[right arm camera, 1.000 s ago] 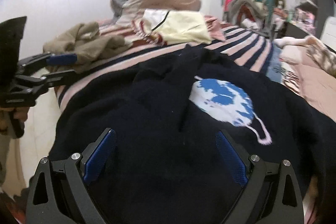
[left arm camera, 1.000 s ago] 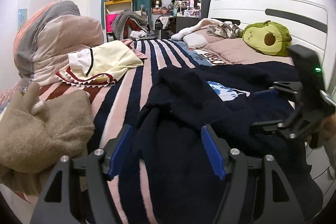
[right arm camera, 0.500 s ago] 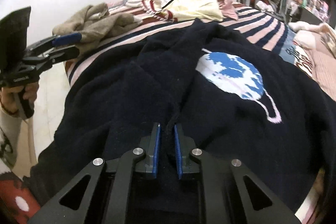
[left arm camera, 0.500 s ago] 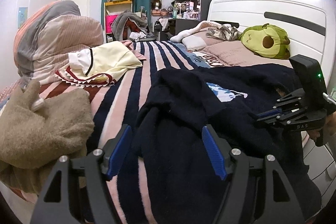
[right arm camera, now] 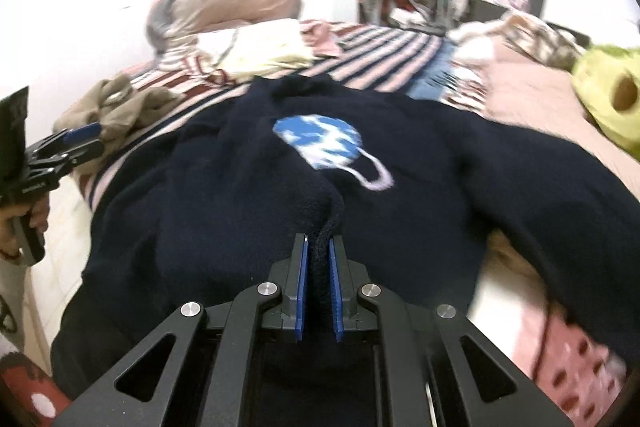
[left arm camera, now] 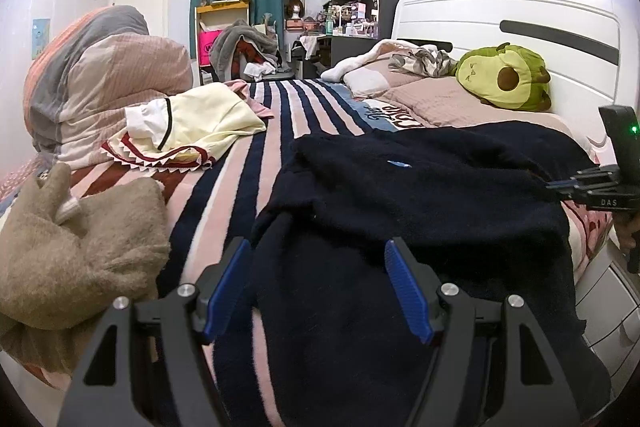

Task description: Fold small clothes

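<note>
A dark navy sweater [left arm camera: 420, 195] with a blue and white print [right arm camera: 320, 141] lies spread on the striped bed. My right gripper [right arm camera: 318, 247] is shut on a pinched fold of the sweater's near edge and lifts it a little; it also shows at the right edge of the left wrist view [left arm camera: 560, 185]. My left gripper [left arm camera: 318, 267] is open and empty, low over the sweater's left hem, with its blue pads on either side of the cloth edge. It shows in the right wrist view [right arm camera: 86, 141] at far left.
A tan garment [left arm camera: 76, 247] lies bunched at the bed's left corner. A cream and red garment [left arm camera: 188, 131] and a rolled duvet [left arm camera: 100, 79] sit behind it. A green avocado plush [left arm camera: 504, 79] rests by the white headboard [left arm camera: 500, 11]. The striped bedcover [left arm camera: 256, 163] shows between them.
My right gripper closed on the sweater's near edge and has pulled it up and toward itself, so the cloth bunches at the jaws. My left gripper stayed open and sank slightly.
</note>
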The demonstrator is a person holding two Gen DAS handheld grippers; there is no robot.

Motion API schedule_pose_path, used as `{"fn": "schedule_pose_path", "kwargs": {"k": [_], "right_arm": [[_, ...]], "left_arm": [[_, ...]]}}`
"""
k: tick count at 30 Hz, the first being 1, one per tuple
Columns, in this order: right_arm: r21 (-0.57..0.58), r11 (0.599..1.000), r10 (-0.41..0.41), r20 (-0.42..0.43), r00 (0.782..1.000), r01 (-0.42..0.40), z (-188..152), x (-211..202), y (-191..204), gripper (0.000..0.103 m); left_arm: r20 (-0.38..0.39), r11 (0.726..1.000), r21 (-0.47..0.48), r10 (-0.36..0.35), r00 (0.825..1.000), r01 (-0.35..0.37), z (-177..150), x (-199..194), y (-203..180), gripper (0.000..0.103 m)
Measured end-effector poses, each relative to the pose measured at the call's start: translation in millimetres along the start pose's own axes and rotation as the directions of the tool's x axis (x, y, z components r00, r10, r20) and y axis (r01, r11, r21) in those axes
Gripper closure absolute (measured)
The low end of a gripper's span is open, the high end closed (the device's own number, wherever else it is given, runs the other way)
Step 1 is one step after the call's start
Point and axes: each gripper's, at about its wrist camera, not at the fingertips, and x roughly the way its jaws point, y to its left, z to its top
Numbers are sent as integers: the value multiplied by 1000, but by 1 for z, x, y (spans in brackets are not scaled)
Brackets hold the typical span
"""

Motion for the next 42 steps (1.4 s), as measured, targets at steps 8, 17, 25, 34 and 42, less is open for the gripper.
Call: {"fn": "schedule_pose_path", "kwargs": {"k": [8, 17, 25, 34, 42], "right_arm": [[69, 997, 48, -153, 987, -38, -34, 11, -7, 94], [133, 991, 44, -124, 991, -27, -49, -3, -34, 54], [95, 977, 202, -119, 972, -192, -69, -4, -28, 54], [-186, 941, 257, -157, 954, -284, -74, -3, 11, 54], [-429, 875, 169, -165, 972, -225, -78, 0, 28, 54]], "left_arm": [[-8, 999, 29, -20, 1000, 21, 4, 5, -14, 37], [-16, 999, 39, -22, 1000, 23, 4, 5, -17, 36], [-25, 998, 46, -34, 999, 36, 5, 6, -23, 36], [-27, 998, 55, -35, 999, 37, 5, 5, -24, 36], [-29, 998, 52, -37, 999, 38, 4, 5, -23, 35]]}}
